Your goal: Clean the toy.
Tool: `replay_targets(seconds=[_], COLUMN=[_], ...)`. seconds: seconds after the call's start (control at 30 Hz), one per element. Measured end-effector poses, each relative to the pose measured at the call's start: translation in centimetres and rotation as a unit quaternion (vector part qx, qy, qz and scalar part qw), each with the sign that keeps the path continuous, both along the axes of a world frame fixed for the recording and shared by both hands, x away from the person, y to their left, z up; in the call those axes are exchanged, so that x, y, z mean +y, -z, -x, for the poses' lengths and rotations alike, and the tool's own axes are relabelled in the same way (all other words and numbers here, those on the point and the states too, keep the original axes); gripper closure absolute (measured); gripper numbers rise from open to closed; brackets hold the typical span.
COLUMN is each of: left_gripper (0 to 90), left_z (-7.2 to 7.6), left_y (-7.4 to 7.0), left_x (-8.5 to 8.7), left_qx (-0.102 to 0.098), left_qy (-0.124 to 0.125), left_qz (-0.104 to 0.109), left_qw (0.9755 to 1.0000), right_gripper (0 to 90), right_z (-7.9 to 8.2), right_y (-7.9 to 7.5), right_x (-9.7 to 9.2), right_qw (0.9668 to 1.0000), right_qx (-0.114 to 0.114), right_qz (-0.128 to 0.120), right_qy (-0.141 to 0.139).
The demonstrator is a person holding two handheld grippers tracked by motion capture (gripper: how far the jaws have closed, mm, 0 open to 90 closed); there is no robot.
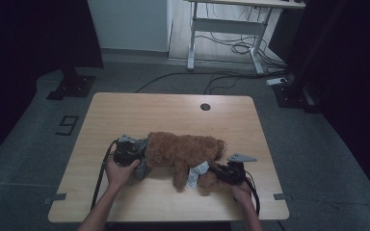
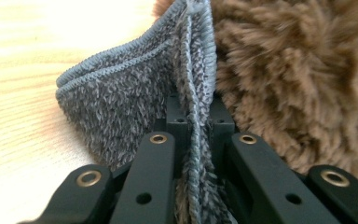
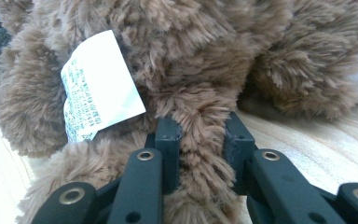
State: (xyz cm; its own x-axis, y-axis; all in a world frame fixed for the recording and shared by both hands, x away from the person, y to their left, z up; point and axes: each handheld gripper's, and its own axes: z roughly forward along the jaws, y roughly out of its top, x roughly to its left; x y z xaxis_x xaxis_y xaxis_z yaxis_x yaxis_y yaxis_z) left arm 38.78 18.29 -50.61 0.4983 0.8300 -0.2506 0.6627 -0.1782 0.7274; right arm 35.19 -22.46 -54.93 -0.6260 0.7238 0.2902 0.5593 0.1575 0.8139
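Dim grey floor surrounds a pale wooden table (image 1: 125,115), with a white desk frame (image 1: 226,26) and cables behind it. On the table's near half lies a brown plush dog (image 1: 183,149), on its side, a white tag (image 1: 196,173) near its legs. The left gripper (image 1: 142,154) sits at the toy's left end, jaws clamped on a folded grey cloth (image 2: 135,98) that touches the fur. The right gripper (image 1: 217,169) sits at the near right, jaws pinched on a furry leg (image 3: 200,140) just beside the tag.
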Motion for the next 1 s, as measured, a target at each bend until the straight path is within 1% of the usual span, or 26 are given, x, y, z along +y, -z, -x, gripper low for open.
replay_targets(seconds=[0.07,0.1,0.17,0.23,0.27,0.33,0.4,0.43,0.47,0.5,0.53,0.6,0.63,0.67,0.7,0.73,0.77,0.8,0.83,0.87,0.97,1.0], left_gripper=[83.1,83.1,83.0,82.9,82.8,82.6,82.4,82.3,82.3,82.2,82.2,82.1,82.0,82.0,81.9,81.9,81.8,81.9,82.0,82.2,82.3,82.3], left_z=[0.1,0.1,0.4,0.6,0.7,0.5,-0.2,-0.7,-1.3,-1.9,-2.5,-3.6,-4.0,-4.0,-4.7,-5.0,-5.2,-5.3,-5.4,-5.3,-4.9,-4.9], left_y=[-1.3,-2.1,-4.1,-6.3,-7.4,-9.3,-10.5,-10.8,-10.9,-10.8,-10.5,-9.7,-9.1,-9.1,-7.8,-7.1,-6.5,-6.1,-5.9,-5.8,-5.9,-5.9], left_x=[0.3,0.4,0.3,-0.4,-1.1,-2.7,-4.9,-6.1,-7.3,-8.5,-9.8,-12.0,-12.9,-12.9,-14.1,-14.2,-14.0,-13.6,-13.1,-12.6,-11.6,-11.6], left_qx=[-0.011,-0.02,-0.04,-0.061,-0.07,-0.083,-0.087,-0.083,-0.077,-0.068,-0.059,-0.044,-0.037,-0.037,-0.026,-0.017,-0.008,-0.004,0.0,0.006,0.005,0.005], left_qy=[0.001,-0.001,0.004,0.018,0.028,0.047,0.068,0.078,0.088,0.097,0.105,0.115,0.118,0.118,0.115,0.112,0.108,0.104,0.101,0.1,0.1,0.1], left_qz=[0.016,0.019,0.026,0.027,0.023,0.014,0.006,0.003,0.003,0.006,0.004,-0.007,-0.016,-0.016,-0.05,-0.059,-0.054,-0.043,-0.03,-0.023,-0.025,-0.025], left_qw=[0.9998,0.9996,0.9988,0.9976,0.9969,0.9953,0.9939,0.9935,0.9932,0.993,0.9927,0.9924,0.9922,0.9922,0.9918,0.9918,0.9926,0.9936,0.9945,0.9947,0.9947,0.9947], right_gripper=[73.0,73.0,72.9,72.2,72.0,71.7,71.2,71.0,70.9,70.9,70.8,70.6,70.6,70.6,70.8,71.2,71.6,71.9,72.0,72.1,72.9,72.9], right_z=[-0.1,-0.1,-0.2,-0.3,-0.4,-0.5,-0.6,-0.6,-0.7,-0.7,-0.7,-0.7,-0.7,-0.7,-0.7,-0.7,-0.6,-0.6,-0.6,-0.6,-0.6,-0.6], right_y=[0.0,-0.1,-0.1,-0.2,-0.2,-0.2,-0.2,-0.2,-0.2,-0.1,-0.1,-0.1,0.0,0.0,0.0,0.1,0.1,0.1,0.1,0.1,0.1,0.1], right_x=[-0.1,-0.1,-0.1,-0.1,-0.1,-0.1,-0.2,-0.2,-0.3,-0.3,-0.3,-0.4,-0.5,-0.5,-0.5,-0.5,-0.5,-0.6,-0.6,-0.6,-0.4,-0.4], right_qw=[1.0,1.0,0.9998,0.9991,0.999,0.9992,0.9993,0.9994,0.9994,0.9995,0.9995,0.9996,0.9996,0.9996,0.9997,0.9997,0.9997,0.9998,0.9998,0.9998,0.9998,0.9998], right_qx=[-0.003,-0.008,-0.018,-0.035,-0.038,-0.035,-0.032,-0.03,-0.029,-0.029,-0.029,-0.027,-0.025,-0.025,-0.025,-0.024,-0.023,-0.021,-0.019,-0.018,-0.017,-0.017], right_qz=[0.002,0.005,0.011,0.02,0.022,0.02,0.017,0.016,0.016,0.014,0.013,0.01,0.008,0.007,0.006,0.005,0.003,0.002,0.0,-0.002,-0.002,-0.002], right_qy=[-0.002,-0.003,-0.004,-0.007,-0.007,-0.006,-0.004,-0.004,-0.005,-0.005,-0.005,-0.006,-0.005,-0.005,-0.005,-0.004,-0.002,-0.002,-0.002,-0.003,-0.005,-0.005])
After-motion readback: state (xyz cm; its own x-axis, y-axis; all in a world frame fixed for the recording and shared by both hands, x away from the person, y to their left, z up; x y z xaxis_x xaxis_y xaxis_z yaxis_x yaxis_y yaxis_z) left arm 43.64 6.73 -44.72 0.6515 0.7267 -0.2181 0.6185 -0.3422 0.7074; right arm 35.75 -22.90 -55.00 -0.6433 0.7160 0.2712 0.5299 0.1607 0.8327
